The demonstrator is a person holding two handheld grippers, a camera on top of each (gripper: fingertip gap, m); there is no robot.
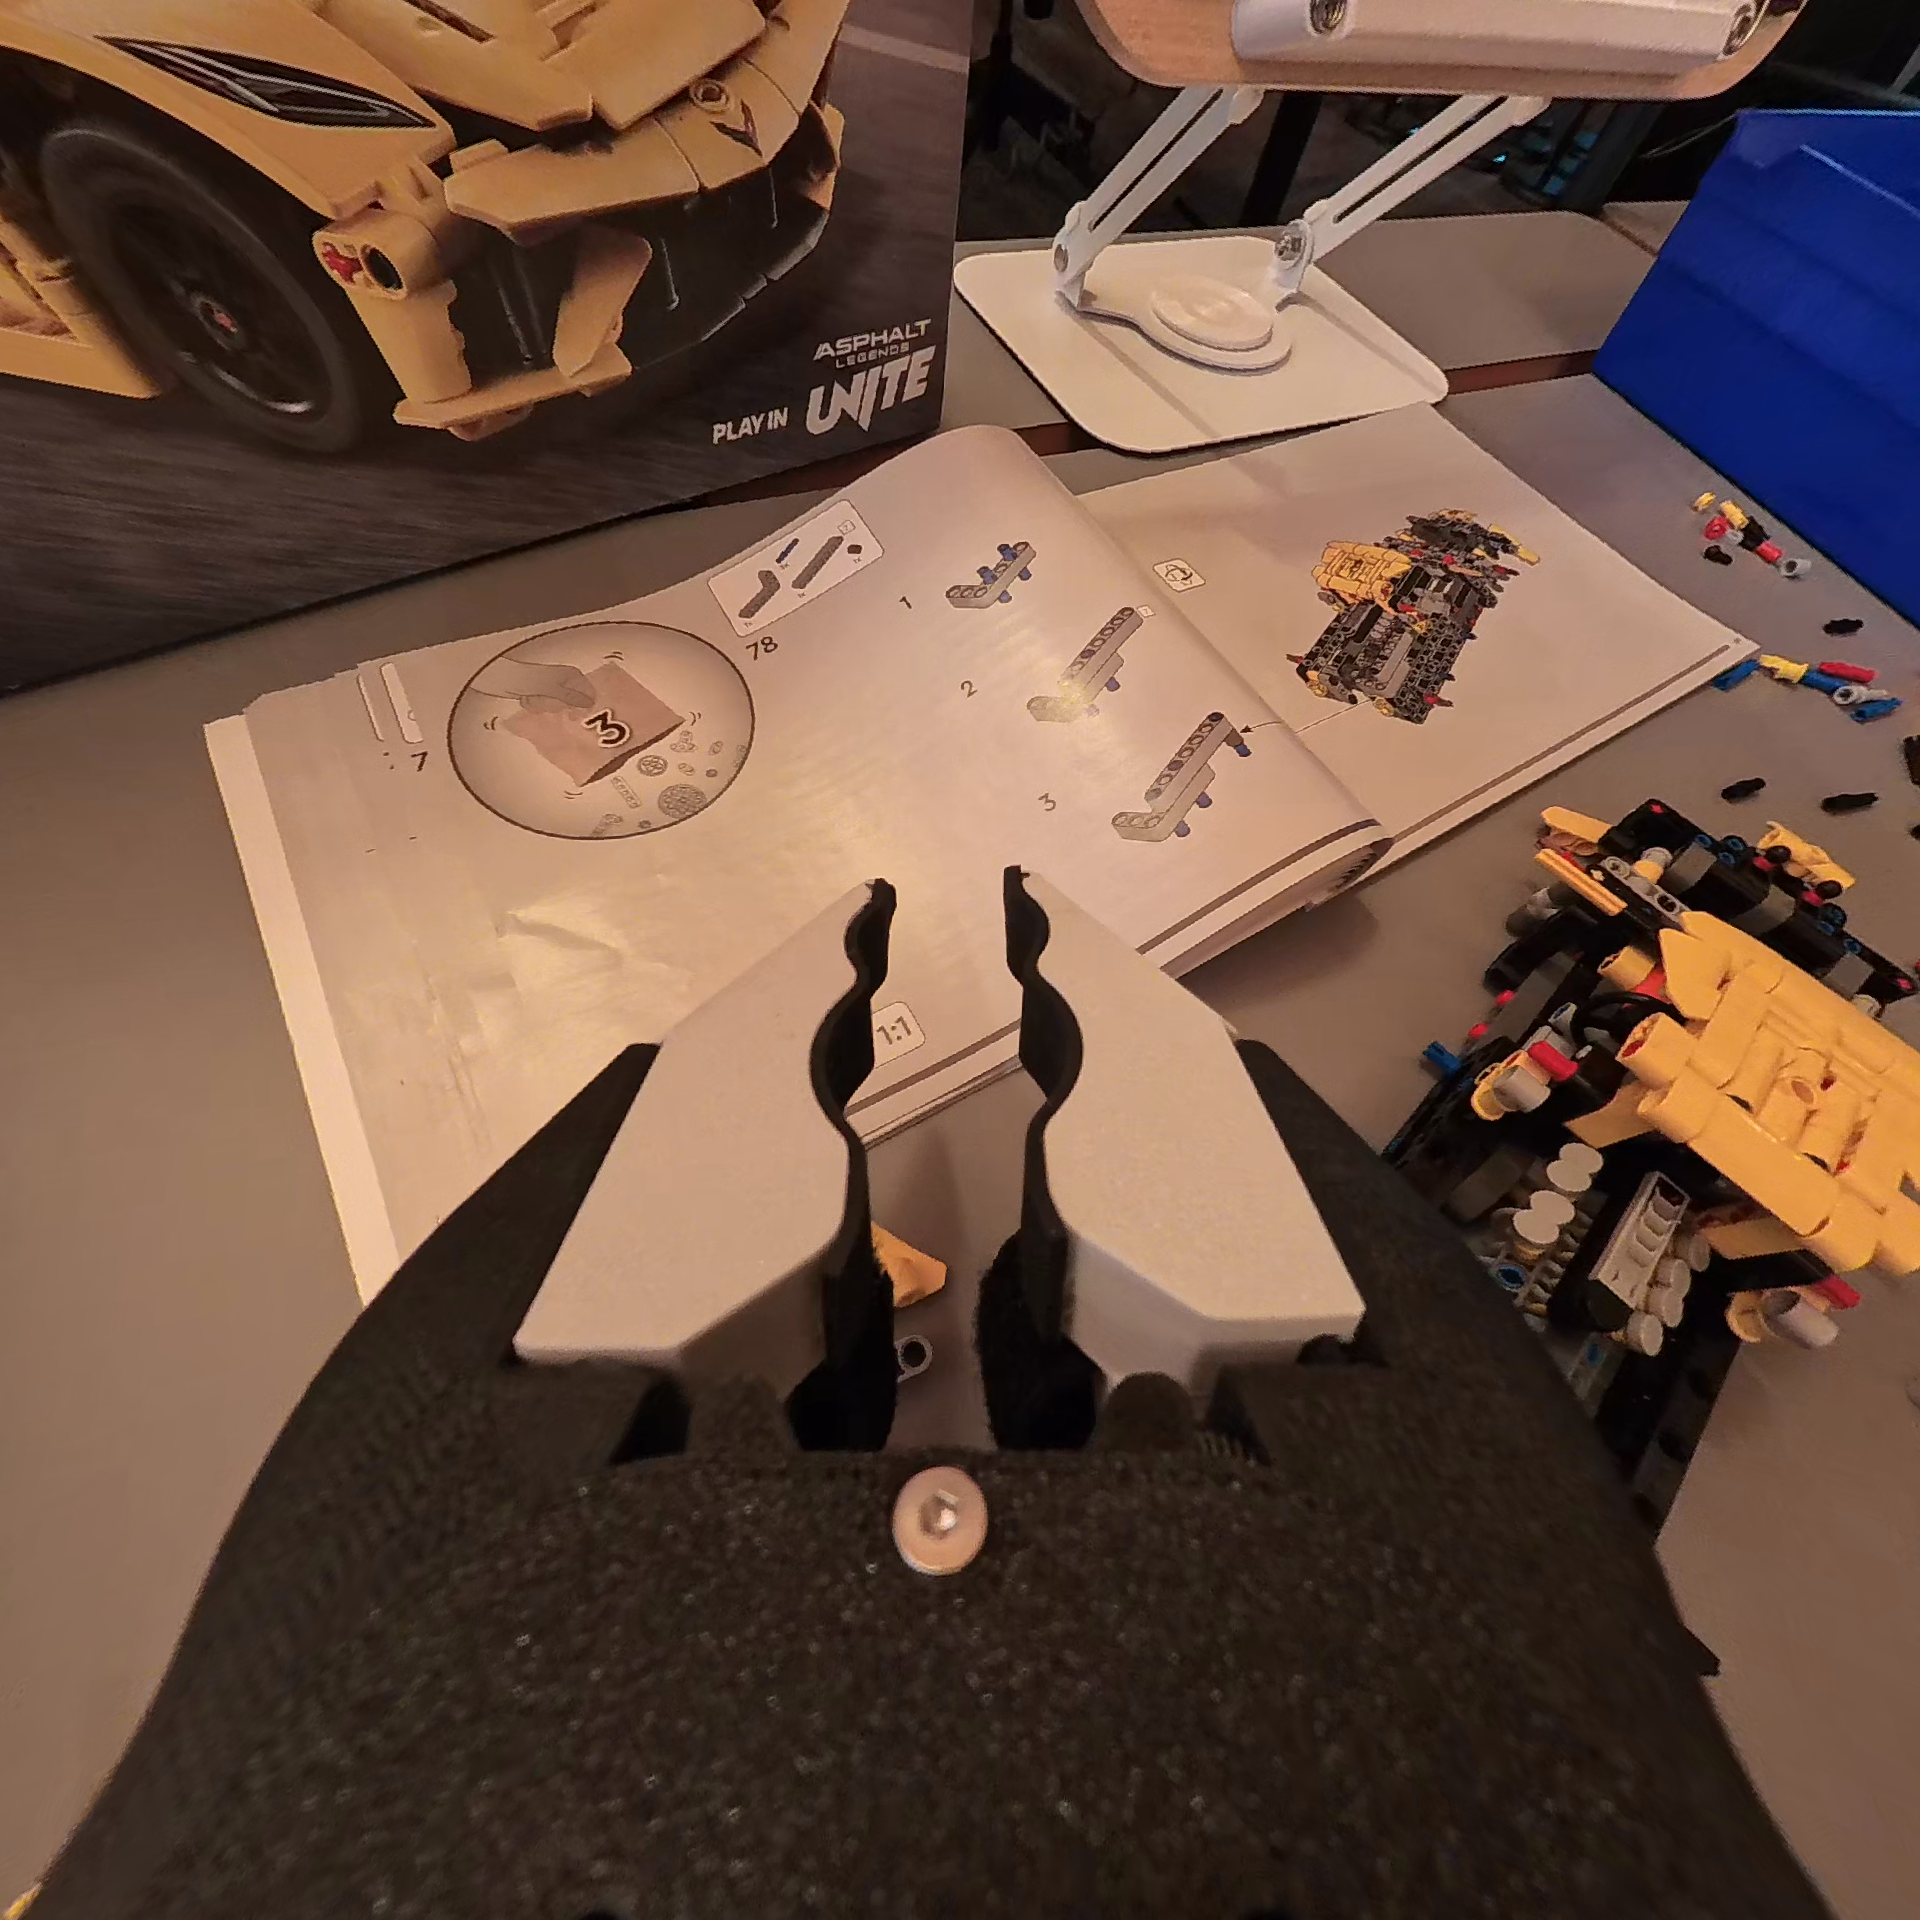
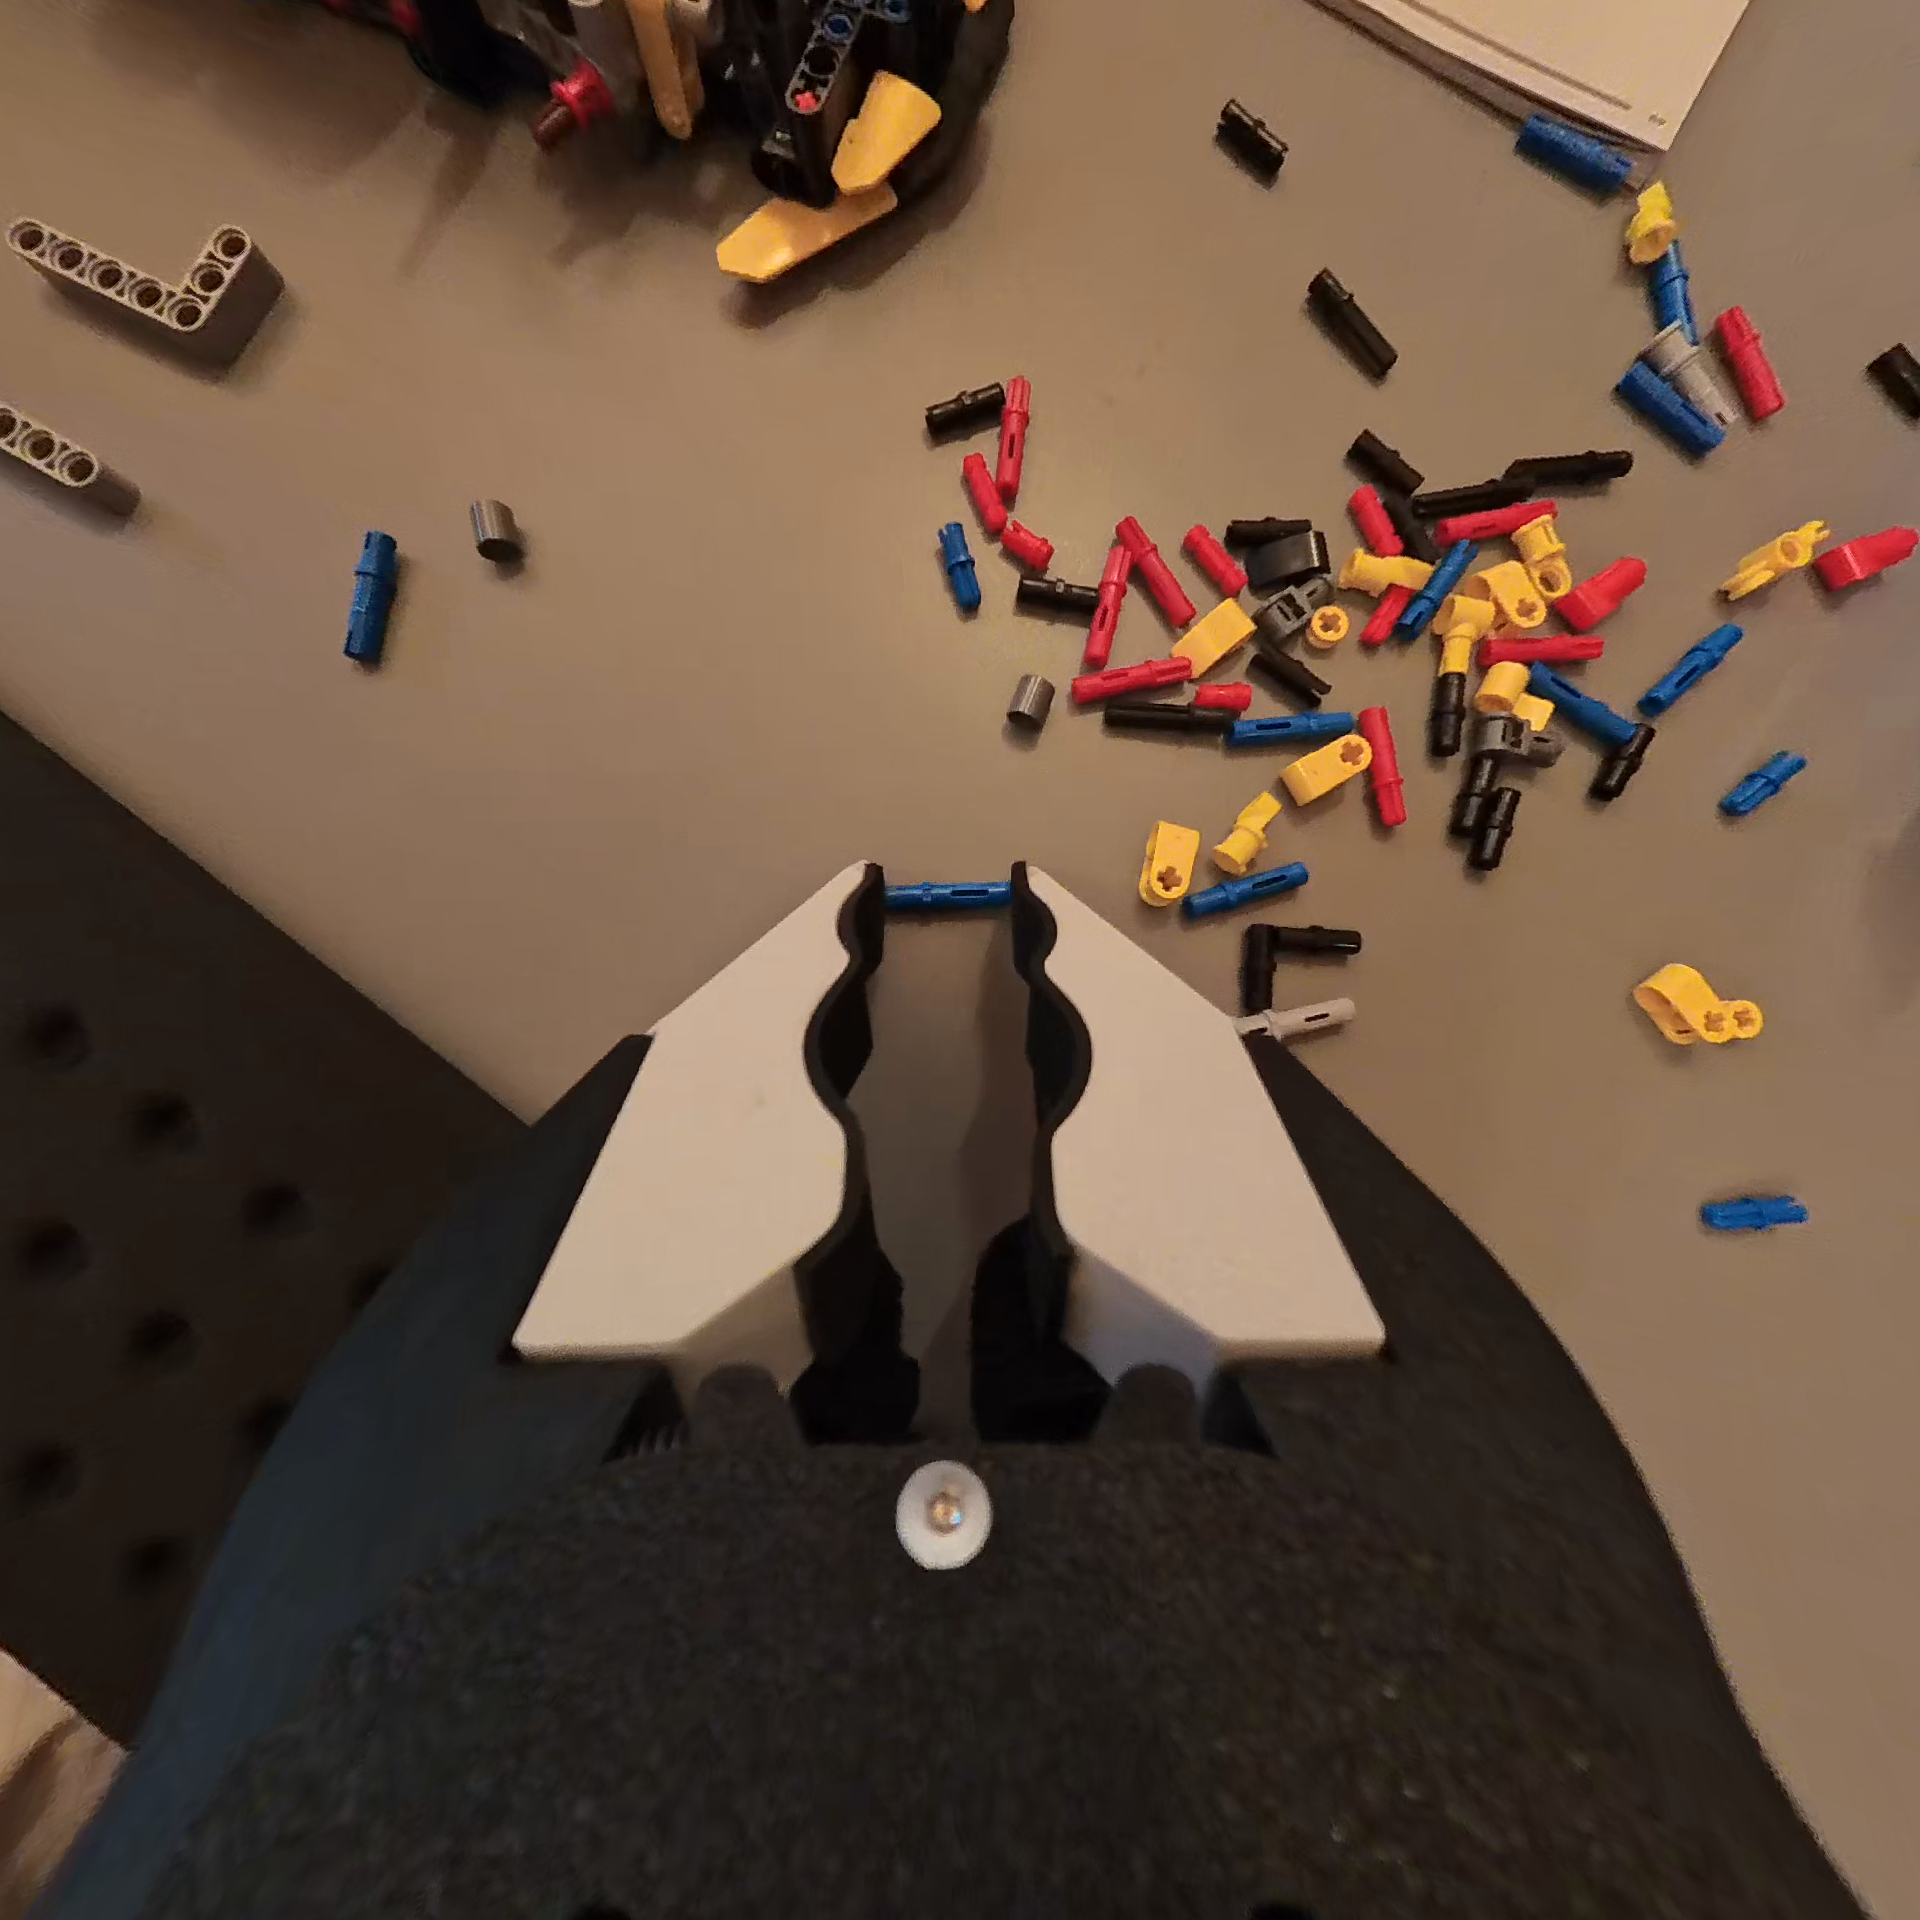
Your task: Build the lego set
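Left gripper is hovering over the open instruction booklet, its fingers standing narrowly apart and holding nothing. The booklet is lying flat on the grey surface, in front of the set's box, which is standing upright at the back. A white stand is sitting just behind the booklet, and a blue bin is showing at the far right. The partly built yellow and black car model is resting on the surface to the right of the booklet, near the left gripper.

Right gripper is pinching a blue pin lengthwise between its fingertips, the pin spanning the gap end to end. Whether the pin is lifted or touching the surface cannot be told. A scatter of loose pins and connectors in red, blue, black and yellow is lying to the right of it. A grey L-shaped beam is lying at upper left, with a second grey beam just below it at the frame edge.
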